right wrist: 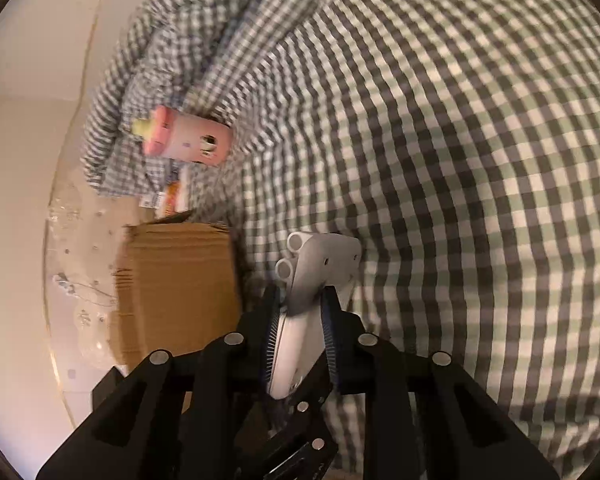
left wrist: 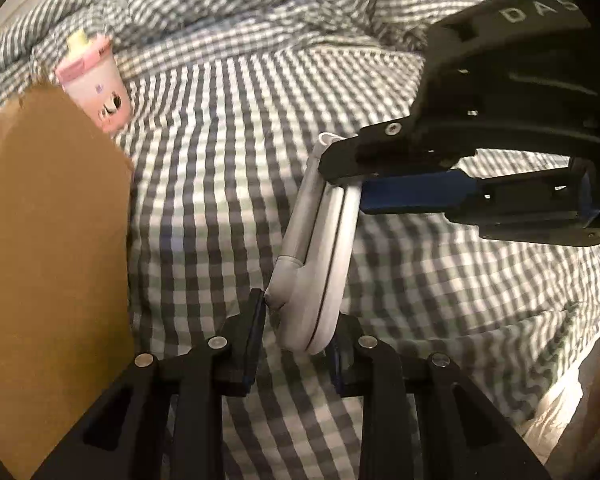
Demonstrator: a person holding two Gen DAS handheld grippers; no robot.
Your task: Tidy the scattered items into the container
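Observation:
A white and grey folding stand (left wrist: 320, 248) is held in the air over the checked bedspread. My right gripper (left wrist: 346, 172) is shut on its upper end; in the right wrist view (right wrist: 302, 316) the stand (right wrist: 320, 268) sits clamped between the blue pads. My left gripper (left wrist: 298, 320) has its jaws around the stand's lower end, pads close to or touching it. A brown cardboard box (left wrist: 52, 248) stands at the left, also seen in the right wrist view (right wrist: 176, 280). A pink cup-shaped toy (left wrist: 96, 84) lies on the bed beyond the box, and shows in the right wrist view (right wrist: 188, 140).
The grey and white checked duvet (left wrist: 228, 128) is rumpled at the back. In the right wrist view a clear plastic sheet (right wrist: 76, 272) and some printed packaging (right wrist: 168, 200) lie on the floor beside the box.

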